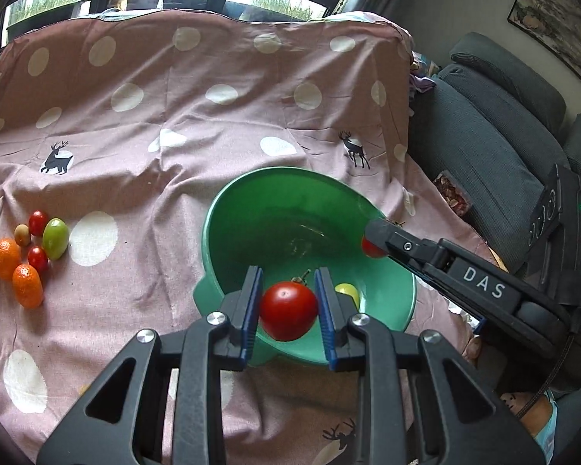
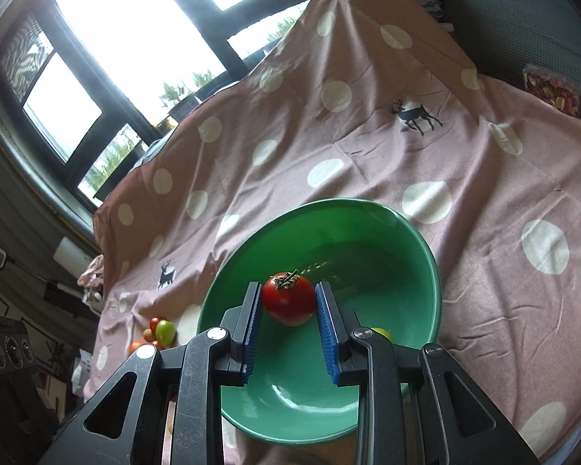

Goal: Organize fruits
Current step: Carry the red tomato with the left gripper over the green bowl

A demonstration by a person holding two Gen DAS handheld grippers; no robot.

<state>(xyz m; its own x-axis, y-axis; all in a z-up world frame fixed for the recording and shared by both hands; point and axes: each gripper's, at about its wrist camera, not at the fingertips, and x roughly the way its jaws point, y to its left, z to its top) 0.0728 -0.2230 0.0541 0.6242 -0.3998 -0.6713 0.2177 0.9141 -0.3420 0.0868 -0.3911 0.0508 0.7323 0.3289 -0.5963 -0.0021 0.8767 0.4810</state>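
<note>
In the left wrist view my left gripper (image 1: 288, 281) is shut on a red tomato (image 1: 288, 312), which hangs over the near side of the green bowl (image 1: 251, 209). My right gripper (image 1: 372, 237) reaches in from the right and holds a second red tomato (image 1: 369, 248) just inside the bowl's right rim. The right wrist view shows that gripper (image 2: 287, 287) shut on this stemmed tomato (image 2: 289, 299) above the bowl (image 2: 406, 271). A yellow-green fruit (image 1: 348, 291) lies in the bowl bottom, partly hidden behind a finger.
A pile of loose fruit lies on the pink dotted cloth (image 1: 155, 124) at the left: two oranges (image 1: 6, 257), a green tomato (image 1: 55, 238), two small red tomatoes (image 1: 38, 223). A grey sofa (image 1: 495, 124) borders the table's right edge, with a bag of dried bits (image 1: 455, 193).
</note>
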